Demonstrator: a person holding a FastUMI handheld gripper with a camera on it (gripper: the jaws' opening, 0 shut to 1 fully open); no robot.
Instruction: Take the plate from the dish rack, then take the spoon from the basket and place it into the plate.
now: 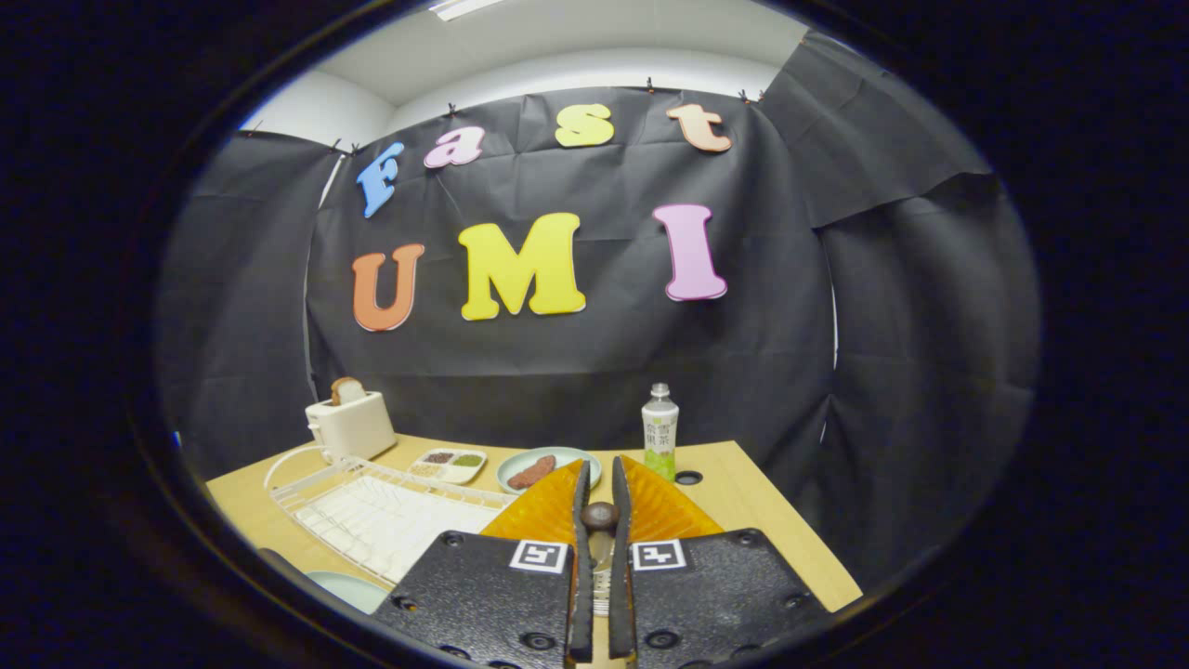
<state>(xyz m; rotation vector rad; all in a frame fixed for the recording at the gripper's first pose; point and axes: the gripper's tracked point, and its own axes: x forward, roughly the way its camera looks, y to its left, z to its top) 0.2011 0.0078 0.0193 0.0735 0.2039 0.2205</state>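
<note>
Fingers (600,502) nearly closed, clamped on spoon (599,517); rounded dark handle end pokes up between them, metal part showing lower in gap, so spoon likely carried upright for transfer. Dish rack (372,506) empty, at worktop's (743,502) left side. Pale plate (339,587) at near left edge, partly hidden, presumably target. Toaster (351,423), sectioned tray (451,465), plate with food (548,467), bottle (659,432) along far edge.

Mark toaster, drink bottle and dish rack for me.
toaster (353,426), gripper view, front face of its body
drink bottle (660,430), gripper view, label at mid-height
dish rack (372,516), gripper view, wire floor
</note>
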